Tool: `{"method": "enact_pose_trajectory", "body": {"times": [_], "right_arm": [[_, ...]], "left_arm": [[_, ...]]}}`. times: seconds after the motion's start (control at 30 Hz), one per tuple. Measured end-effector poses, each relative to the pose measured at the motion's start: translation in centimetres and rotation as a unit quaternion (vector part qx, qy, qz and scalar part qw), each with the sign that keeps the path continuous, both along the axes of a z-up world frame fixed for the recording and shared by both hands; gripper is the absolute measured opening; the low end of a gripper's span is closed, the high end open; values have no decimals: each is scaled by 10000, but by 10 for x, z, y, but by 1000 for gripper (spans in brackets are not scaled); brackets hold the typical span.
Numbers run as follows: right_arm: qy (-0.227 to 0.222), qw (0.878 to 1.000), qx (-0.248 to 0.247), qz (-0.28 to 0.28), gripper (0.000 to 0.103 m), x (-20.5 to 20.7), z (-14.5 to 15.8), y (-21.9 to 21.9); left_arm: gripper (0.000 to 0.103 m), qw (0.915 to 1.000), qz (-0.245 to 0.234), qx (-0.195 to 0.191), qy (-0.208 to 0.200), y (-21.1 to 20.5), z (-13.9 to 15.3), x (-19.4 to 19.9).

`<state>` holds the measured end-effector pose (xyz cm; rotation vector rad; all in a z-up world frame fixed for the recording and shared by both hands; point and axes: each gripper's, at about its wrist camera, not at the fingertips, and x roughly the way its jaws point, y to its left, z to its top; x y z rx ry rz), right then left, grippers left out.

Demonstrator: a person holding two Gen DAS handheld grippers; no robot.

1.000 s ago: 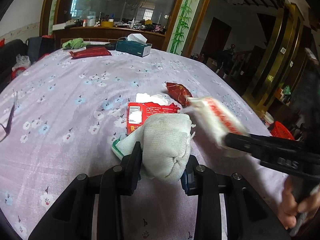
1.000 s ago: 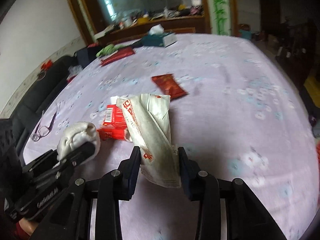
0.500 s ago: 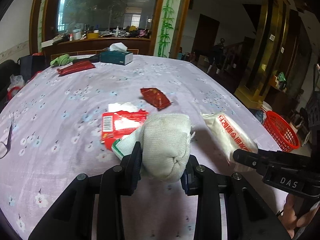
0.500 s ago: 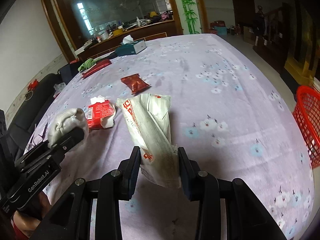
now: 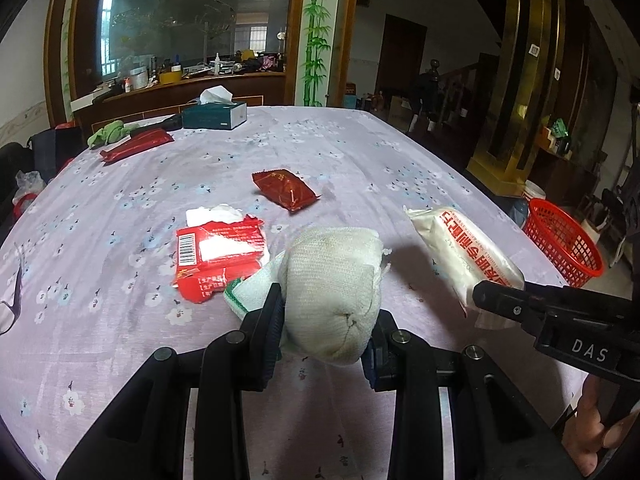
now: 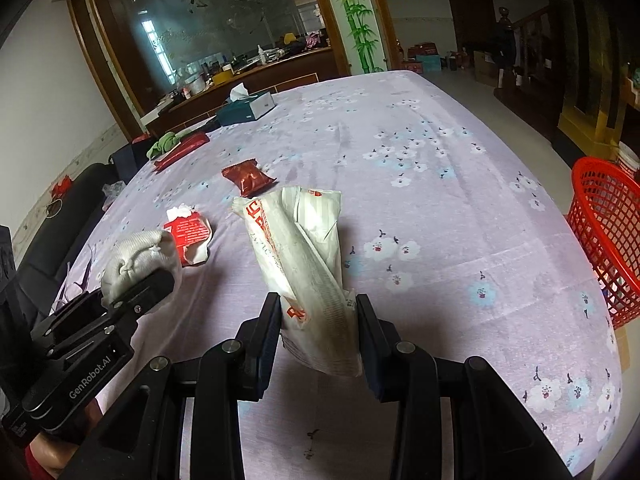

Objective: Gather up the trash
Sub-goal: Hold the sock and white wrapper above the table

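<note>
Gripping white cloth [image 5: 334, 288] in left claw [image 5: 326, 326], wrapper [image 6: 304, 256] in right claw [image 6: 318, 330], red basket [image 6: 604, 236] beside table [image 6: 440, 184]

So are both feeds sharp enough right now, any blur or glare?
Left wrist view: sharp, the rolled cloth and white wrapper crisp, edges bent by the fisheye. Right wrist view: also sharp, soft daylight, no glare on the tablecloth; dark corners from the lens.

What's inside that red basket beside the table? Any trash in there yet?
The red basket stands on the floor past the table edge. Its mesh wall and rim show, but the table edge and the picture border hide most of its inside, so I cannot tell whether it holds trash.
</note>
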<state>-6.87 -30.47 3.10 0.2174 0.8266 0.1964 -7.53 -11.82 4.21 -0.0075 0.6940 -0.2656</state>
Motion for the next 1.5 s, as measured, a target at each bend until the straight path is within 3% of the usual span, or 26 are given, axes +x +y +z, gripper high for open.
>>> {"method": "enact_pose_trajectory", "body": {"times": [1.5], "right_arm": [[-69, 9986, -495, -151, 40, -2, 0, 0]], "left_arm": [[32, 10000, -69, 29, 8, -9, 1, -1]]}}
